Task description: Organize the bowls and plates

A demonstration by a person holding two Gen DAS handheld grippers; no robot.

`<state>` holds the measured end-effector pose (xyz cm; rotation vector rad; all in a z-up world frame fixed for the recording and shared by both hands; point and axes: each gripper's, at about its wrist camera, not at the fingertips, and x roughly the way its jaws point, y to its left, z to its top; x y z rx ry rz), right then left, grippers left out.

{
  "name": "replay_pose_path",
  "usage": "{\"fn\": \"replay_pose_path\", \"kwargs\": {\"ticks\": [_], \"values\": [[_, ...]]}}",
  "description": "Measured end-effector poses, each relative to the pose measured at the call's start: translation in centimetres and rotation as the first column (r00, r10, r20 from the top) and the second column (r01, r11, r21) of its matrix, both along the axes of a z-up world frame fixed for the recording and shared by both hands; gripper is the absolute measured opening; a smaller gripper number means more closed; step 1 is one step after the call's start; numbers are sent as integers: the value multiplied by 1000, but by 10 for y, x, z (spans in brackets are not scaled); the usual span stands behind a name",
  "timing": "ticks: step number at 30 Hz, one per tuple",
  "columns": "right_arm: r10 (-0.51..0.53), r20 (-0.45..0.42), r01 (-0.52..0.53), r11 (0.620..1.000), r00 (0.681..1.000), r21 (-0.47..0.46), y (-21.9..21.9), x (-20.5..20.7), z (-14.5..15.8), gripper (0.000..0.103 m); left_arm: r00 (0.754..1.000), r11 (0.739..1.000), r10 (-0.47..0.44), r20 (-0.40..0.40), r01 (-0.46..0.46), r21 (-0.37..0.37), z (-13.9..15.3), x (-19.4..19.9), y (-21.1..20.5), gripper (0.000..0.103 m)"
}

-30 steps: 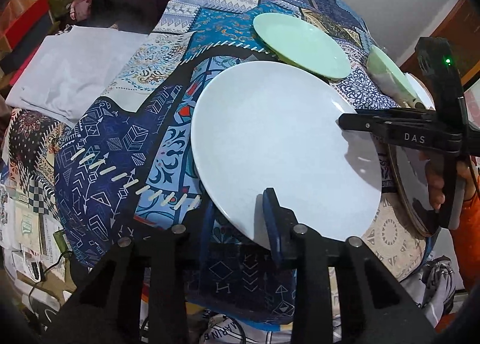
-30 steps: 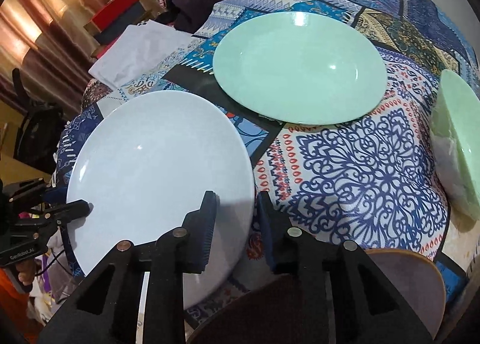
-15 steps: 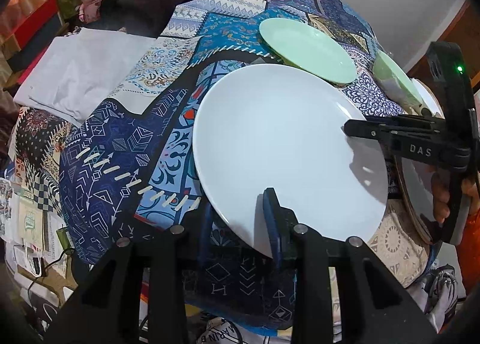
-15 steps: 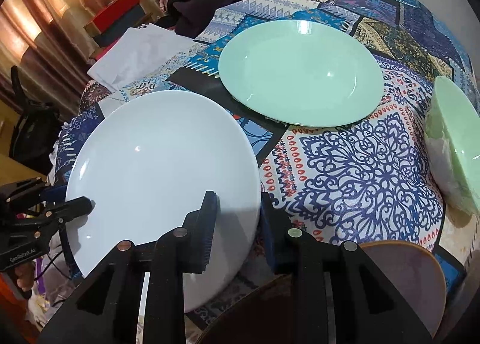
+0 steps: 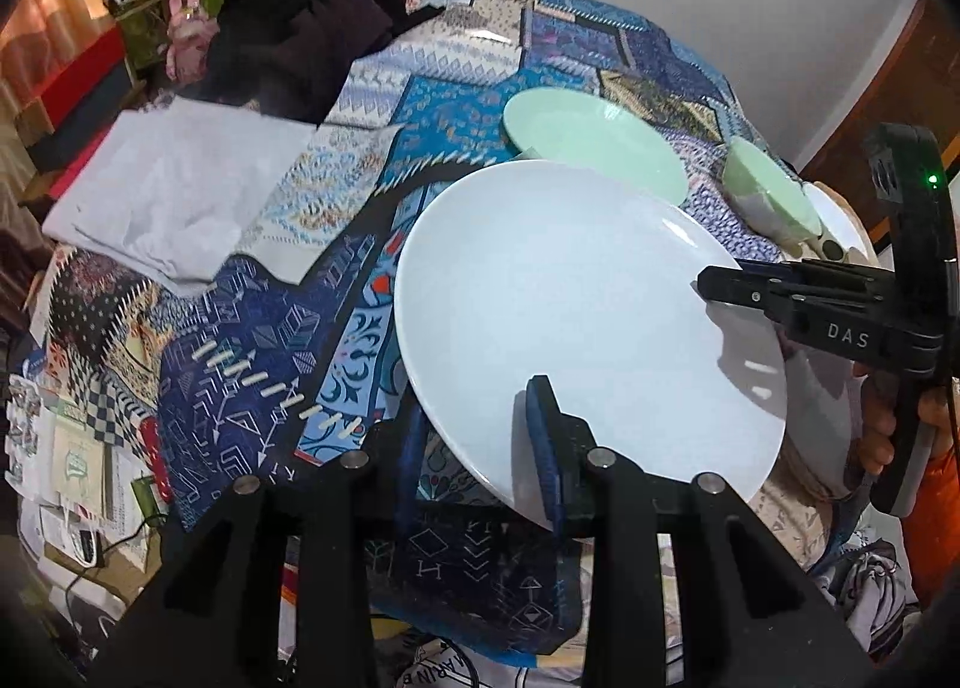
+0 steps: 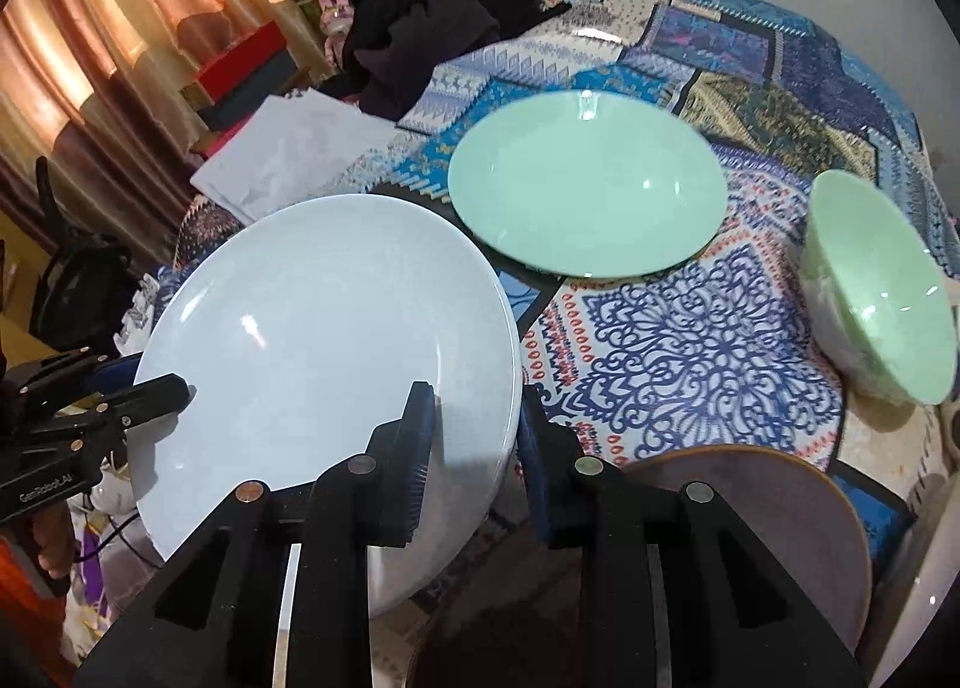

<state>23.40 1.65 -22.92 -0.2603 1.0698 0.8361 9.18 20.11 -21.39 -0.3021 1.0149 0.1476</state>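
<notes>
A large white plate [image 5: 570, 298] is held above the patterned tablecloth [image 5: 252, 340]. My left gripper [image 5: 480, 436] is shut on its near rim. My right gripper [image 6: 474, 424] is shut on the opposite rim of the white plate [image 6: 324, 340]; it also shows in the left wrist view [image 5: 744, 292]. A green plate [image 6: 588, 184] lies flat on the cloth beyond it, also in the left wrist view [image 5: 594, 148]. A green bowl [image 6: 876, 292] sits at the right, tilted, also in the left wrist view [image 5: 768, 190].
A brown plate [image 6: 750, 514] lies under my right gripper at the table's near edge. A folded white cloth [image 5: 174, 196] and dark clothes [image 5: 300, 40] lie at the far left. A curtain [image 6: 90, 76] and boxes stand beyond the table.
Both grippers have lifted the white plate higher above the cloth and carried it slightly toward the green plate. Both stay shut on its rim.
</notes>
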Motion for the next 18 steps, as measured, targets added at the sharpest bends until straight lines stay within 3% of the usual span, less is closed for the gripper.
{"fn": "replay_pose_path", "kwargs": {"ticks": [18], "values": [[-112,102,102,990,988,96,-66,-28,57,25,989,996,-82,120,78,35,54,-6,-48,32]]}}
